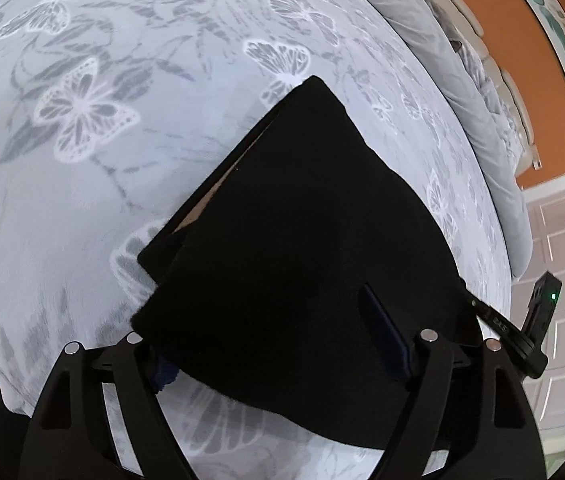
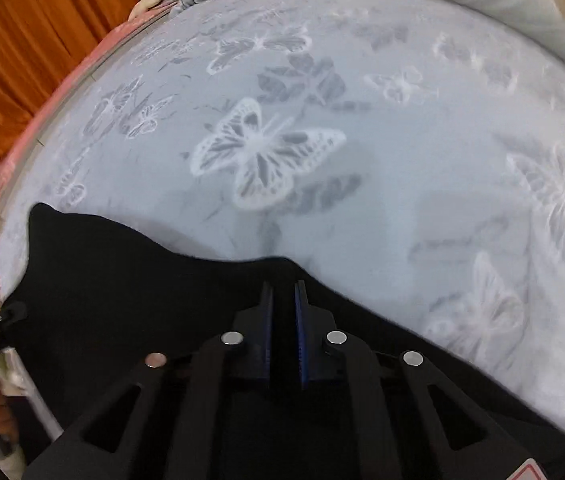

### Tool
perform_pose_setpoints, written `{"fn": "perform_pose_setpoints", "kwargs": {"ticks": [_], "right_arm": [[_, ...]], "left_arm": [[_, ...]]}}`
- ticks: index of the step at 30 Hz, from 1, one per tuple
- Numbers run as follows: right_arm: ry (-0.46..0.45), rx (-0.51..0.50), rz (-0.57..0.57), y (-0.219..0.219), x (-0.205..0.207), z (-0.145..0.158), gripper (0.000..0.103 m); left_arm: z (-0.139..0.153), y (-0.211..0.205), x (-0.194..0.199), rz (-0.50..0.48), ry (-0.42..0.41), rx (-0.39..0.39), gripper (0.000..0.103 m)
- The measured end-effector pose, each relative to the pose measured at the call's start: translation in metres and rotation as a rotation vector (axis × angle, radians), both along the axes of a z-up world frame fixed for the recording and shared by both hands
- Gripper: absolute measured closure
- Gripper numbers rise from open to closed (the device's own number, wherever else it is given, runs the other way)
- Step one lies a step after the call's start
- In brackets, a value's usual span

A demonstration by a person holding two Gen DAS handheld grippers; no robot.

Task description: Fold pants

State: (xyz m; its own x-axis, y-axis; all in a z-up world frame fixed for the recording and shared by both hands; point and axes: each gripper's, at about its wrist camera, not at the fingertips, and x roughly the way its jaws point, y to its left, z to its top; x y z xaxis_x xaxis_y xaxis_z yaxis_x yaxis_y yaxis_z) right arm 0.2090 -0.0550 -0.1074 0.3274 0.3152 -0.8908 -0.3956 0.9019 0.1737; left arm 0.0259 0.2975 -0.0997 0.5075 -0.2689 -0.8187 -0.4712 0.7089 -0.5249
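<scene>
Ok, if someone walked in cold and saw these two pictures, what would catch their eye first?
Probably the black pants, folded into a dark wedge that fills the middle of the left wrist view against the pale bedspread. Next, the big white butterfly print at the centre of the right wrist view. Then the bright orange curtain in that view's upper left corner, beyond the bed's edge.

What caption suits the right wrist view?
Right hand-held gripper nearly closed at black pants' edge on butterfly-print bedspread.
</scene>
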Motion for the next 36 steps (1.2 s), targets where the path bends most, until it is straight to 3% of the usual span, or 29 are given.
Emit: {"fn": "perform_pose_setpoints", "kwargs": {"ticks": [3,4,6,7,9,12,13,15,18,19,21,24,26,27,28,29,33,36], "right_arm": [[-0.083,0.043,-0.040,-0.005,0.003,0.025,0.099],[-0.090,0.058,-0.074,-0.012,0.012,0.023,0.103],[-0.078,-0.021,-0.150,-0.020,0.034,0.003,0.103],[-0.018,-0.040,-0.163,-0.024,0.043,-0.015,0.103],[-0.021,0.049,-0.205,-0.035,0.040,-0.011,0.102],[-0.102,0.167,-0.214,-0.051,0.013,0.031,0.089],[-0.112,0.171,-0.193,-0.052,0.005,0.039,0.070],[-0.071,0.155,-0.154,-0.047,-0.001,0.040,0.053],[-0.007,0.108,-0.122,-0.030,0.001,0.023,0.053],[0.010,0.092,-0.107,-0.023,0.002,0.016,0.060],[0.051,0.043,-0.064,0.000,0.007,-0.007,0.094],[-0.082,-0.052,-0.050,0.021,0.001,0.003,0.096],[-0.111,-0.028,-0.089,0.015,0.009,0.008,0.098],[-0.081,-0.030,-0.108,0.012,0.022,-0.002,0.098],[-0.040,-0.046,-0.099,0.013,0.029,-0.016,0.097],[-0.054,-0.054,-0.083,0.015,0.029,-0.017,0.096],[-0.086,0.073,-0.109,-0.004,0.014,0.023,0.085],[-0.213,0.096,-0.146,-0.036,-0.020,0.066,0.057]], "left_arm": [[-0.002,0.002,-0.001,-0.006,-0.010,-0.015,0.022],[-0.002,0.001,0.000,-0.014,-0.015,-0.014,0.021],[-0.002,-0.002,0.002,-0.023,-0.019,0.007,0.017],[-0.002,-0.006,0.004,-0.034,-0.019,0.026,0.016],[-0.001,-0.010,0.005,-0.051,-0.020,0.052,0.014],[0.000,-0.012,0.003,-0.059,-0.031,0.064,0.014],[0.000,-0.012,0.002,-0.060,-0.034,0.064,0.014],[0.000,-0.012,0.000,-0.052,-0.035,0.067,0.014],[0.001,-0.013,-0.001,-0.021,-0.024,0.060,0.013],[0.001,-0.012,-0.001,-0.008,-0.020,0.054,0.013],[0.003,-0.013,-0.002,0.004,-0.019,0.050,0.013],[0.003,-0.012,-0.002,0.009,-0.024,0.056,0.013],[0.003,-0.011,-0.002,0.011,-0.027,0.061,0.013],[0.002,-0.011,-0.001,0.012,-0.026,0.063,0.013],[0.001,-0.012,0.001,0.011,-0.021,0.068,0.013],[0.001,-0.012,0.003,0.009,-0.020,0.074,0.011],[0.001,-0.016,0.007,-0.008,-0.017,0.093,0.008],[0.001,-0.016,0.006,-0.025,-0.027,0.097,0.009]]}}
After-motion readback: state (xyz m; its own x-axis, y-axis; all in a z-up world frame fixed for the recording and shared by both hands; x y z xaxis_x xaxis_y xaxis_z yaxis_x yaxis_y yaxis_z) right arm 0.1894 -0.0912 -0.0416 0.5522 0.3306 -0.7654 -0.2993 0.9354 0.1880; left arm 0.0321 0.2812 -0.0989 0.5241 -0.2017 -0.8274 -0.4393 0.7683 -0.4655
